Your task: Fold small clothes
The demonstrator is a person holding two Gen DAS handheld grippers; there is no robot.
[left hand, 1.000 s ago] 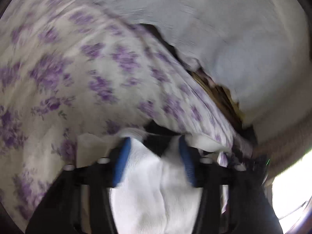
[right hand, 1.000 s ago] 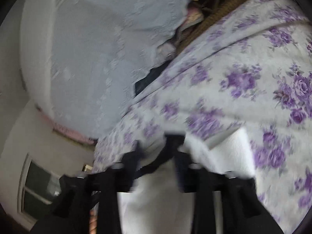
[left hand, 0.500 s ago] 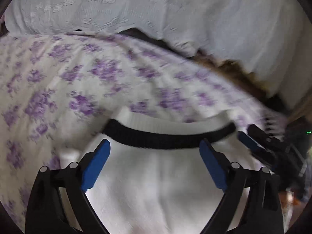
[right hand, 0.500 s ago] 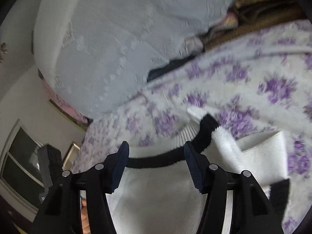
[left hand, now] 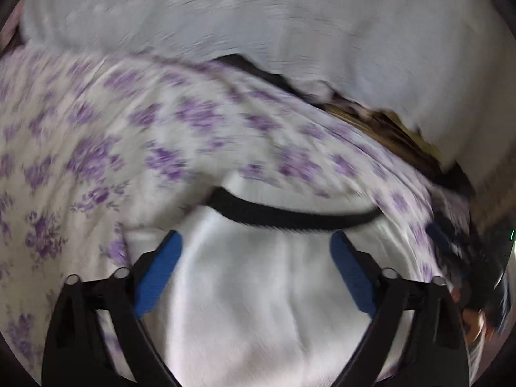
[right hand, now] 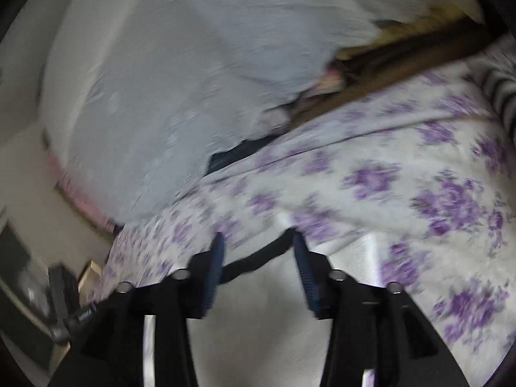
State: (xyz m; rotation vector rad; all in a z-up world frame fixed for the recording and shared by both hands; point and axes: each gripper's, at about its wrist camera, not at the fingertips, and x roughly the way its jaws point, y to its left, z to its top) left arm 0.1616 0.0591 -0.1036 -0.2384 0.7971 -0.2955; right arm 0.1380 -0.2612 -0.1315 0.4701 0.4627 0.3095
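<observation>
A small white knitted garment (left hand: pixel 258 290) with a black trim (left hand: pixel 290 217) lies on the purple-flowered bedsheet (left hand: pixel 129 129). My left gripper (left hand: pixel 254 237) hovers over it, jaws opening and spread wide, with the pads clear of the cloth. In the right wrist view the same garment (right hand: pixel 258 329) fills the bottom. My right gripper (right hand: pixel 257 238) stands over the black trim (right hand: pixel 254 262), jaws closing. The trim runs between them, and I see no pinch. Both views are blurred.
A pale blue-grey quilt (left hand: pixel 290 32) is heaped at the far side of the bed, also seen as quilt (right hand: pixel 193 64). A brown strip (right hand: pixel 403 58) runs along the sheet's far edge. A striped cloth (right hand: pixel 503 96) lies at the far right.
The left jaws let go of the bunched white garment and spread wide; it now lies flatter. The right jaws came off the cloth, then narrowed slightly. Both views rolled.
</observation>
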